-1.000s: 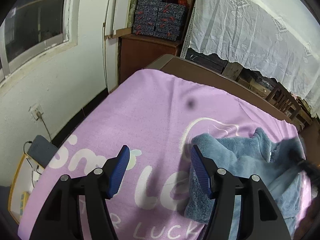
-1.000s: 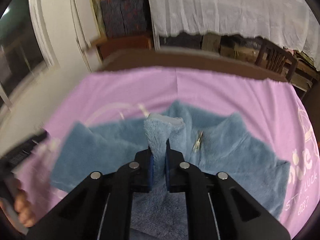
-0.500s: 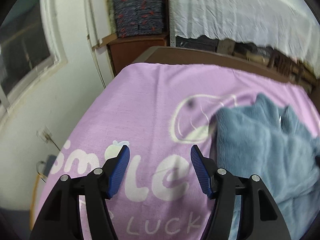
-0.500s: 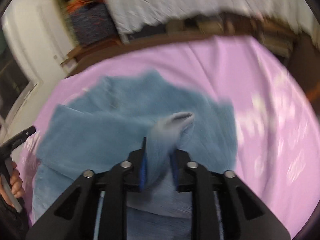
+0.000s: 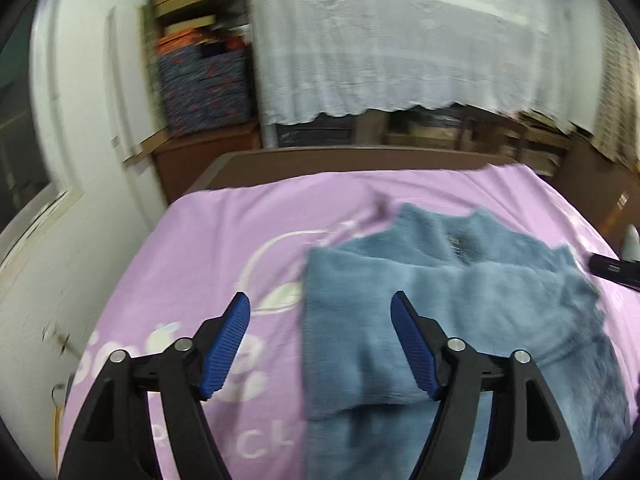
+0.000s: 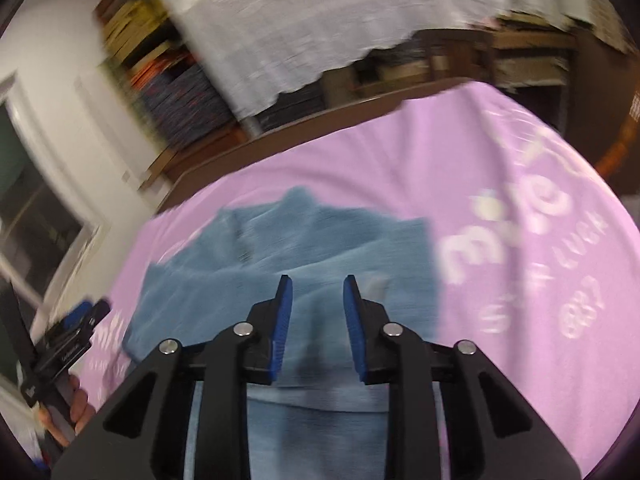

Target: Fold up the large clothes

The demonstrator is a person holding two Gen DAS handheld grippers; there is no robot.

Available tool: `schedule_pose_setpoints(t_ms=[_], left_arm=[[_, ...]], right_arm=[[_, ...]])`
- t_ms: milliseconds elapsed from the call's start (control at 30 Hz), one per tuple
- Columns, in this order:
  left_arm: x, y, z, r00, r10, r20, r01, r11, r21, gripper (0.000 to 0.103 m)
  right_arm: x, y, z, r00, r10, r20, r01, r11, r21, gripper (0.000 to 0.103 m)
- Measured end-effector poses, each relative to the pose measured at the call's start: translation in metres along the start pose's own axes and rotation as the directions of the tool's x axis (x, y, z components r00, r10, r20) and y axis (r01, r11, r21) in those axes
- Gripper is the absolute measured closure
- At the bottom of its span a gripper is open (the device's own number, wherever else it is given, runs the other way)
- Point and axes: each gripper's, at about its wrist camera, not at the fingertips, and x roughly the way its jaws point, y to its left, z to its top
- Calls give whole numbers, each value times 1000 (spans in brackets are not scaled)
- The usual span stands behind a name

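Step in hand: a sleeve fold looks just laid down; the blue fleece garment (image 5: 460,304) lies partly folded on the purple sheet (image 5: 224,240) of the bed.
Left tool (image 5: 320,344): jaws wide apart and just opened further, nothing between them; it hangs over the garment's left edge.
Right tool (image 6: 316,320): jaws narrowly parted, just closing a little, gripping nothing.
Next move: probably take the free edges and fold across, keeping layers flat.
Containers: patterned boxes (image 5: 200,88) stacked on the far shelf; contents hidden.
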Motion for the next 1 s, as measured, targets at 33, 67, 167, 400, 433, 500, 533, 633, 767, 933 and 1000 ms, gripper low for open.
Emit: schedule_pose_setpoints(t_ms=[33,67,167,400,433,500,533,633,767,933,1000], left_arm=[[4,-8,-2,1000,-11,-12,11,999,32,28],[9,-15,-3,999,-10,-30,12,998,63,28],[42,-30,-14,989,49,-139,-29,990,140,28],[68,-19,-13,971,-4,-239,20,998,61,19],[67,-17,-13,971,-7,-237,21,998,55,19],[59,-12,-13,978,0,-209,9,999,41,19],[52,-9,-10,983,5,-185,0,1000,28,19],[33,-12,6,989,-27,-146,27,1000,-1,19],[35,-34,32,988,-77,-136,82,996,34,19],[78,-63,25,976,-73,-206,91,992,82,19],[101,-66,8,964,-63,-260,89,992,90,15]], right_arm=[[11,15,-2,1000,15,-17,-15,999,-31,77],[18,26,-7,999,27,-33,-29,998,-51,77],[48,43,-12,995,38,-95,-47,995,-87,77],[70,12,-20,981,87,-173,-86,996,12,94],[65,10,-19,983,73,-171,-72,997,13,94],[49,9,-17,989,35,-142,-36,999,-6,90],[41,8,-16,992,23,-124,-25,1000,-18,89],[19,7,-11,997,-12,-82,7,998,-57,89],[11,-4,2,998,-19,-56,17,999,-49,89],[33,-11,3,998,9,-66,-9,1000,6,85],[48,-18,-3,996,-11,-91,13,1000,17,84]])
